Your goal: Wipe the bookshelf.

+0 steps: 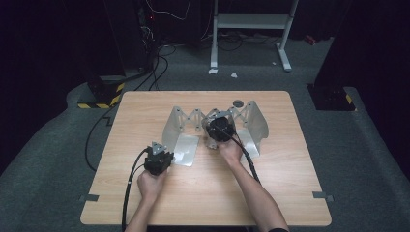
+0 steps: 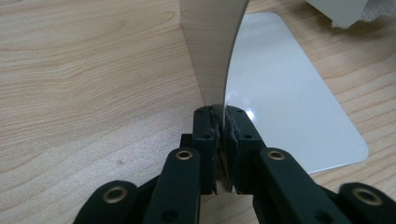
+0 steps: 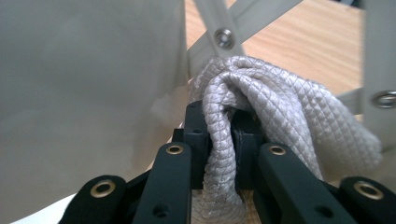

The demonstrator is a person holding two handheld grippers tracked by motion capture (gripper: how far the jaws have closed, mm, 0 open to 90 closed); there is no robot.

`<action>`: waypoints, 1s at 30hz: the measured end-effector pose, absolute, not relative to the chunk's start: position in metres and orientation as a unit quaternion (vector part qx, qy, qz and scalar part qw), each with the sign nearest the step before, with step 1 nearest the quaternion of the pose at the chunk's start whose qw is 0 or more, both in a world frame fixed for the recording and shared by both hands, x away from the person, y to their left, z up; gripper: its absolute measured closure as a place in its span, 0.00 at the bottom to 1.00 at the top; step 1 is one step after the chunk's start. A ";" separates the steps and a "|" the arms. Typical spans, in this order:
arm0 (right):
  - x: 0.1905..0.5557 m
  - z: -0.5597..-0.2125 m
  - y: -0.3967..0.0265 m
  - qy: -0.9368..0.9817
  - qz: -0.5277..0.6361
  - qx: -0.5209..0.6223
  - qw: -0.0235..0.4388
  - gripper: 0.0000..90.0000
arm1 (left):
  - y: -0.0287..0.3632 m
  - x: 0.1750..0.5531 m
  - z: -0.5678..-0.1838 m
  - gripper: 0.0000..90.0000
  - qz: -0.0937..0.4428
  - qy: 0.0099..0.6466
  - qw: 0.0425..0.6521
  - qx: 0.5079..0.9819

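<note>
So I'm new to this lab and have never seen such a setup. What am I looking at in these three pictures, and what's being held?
A person sits at a wooden table with a hand-held two-jaw gripper in each hand; there is no robot arm. The wide picture comes from a camera above, looking forward and down. The other two come from cameras riding on the grippers, looking along their black jaws.

On the table stands a metal rack: two end plates joined by crossed, scissor-like bars. The left gripper is shut on the edge of the left end plate, which stands upright from its flat foot. The right gripper is shut on a quilted grey cloth, held down between the plates by the crossed bars.
</note>
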State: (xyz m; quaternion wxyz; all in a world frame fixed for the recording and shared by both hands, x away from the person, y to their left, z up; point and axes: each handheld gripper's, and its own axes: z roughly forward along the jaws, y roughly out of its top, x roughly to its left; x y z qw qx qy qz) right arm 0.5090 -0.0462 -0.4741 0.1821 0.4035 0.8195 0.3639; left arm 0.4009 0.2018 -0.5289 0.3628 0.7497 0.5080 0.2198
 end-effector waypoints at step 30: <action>0.492 -0.415 -0.040 0.814 0.426 0.342 0.197 0.89 | 0.203 0.402 -0.529 0.90 0.215 0.512 0.367 0.747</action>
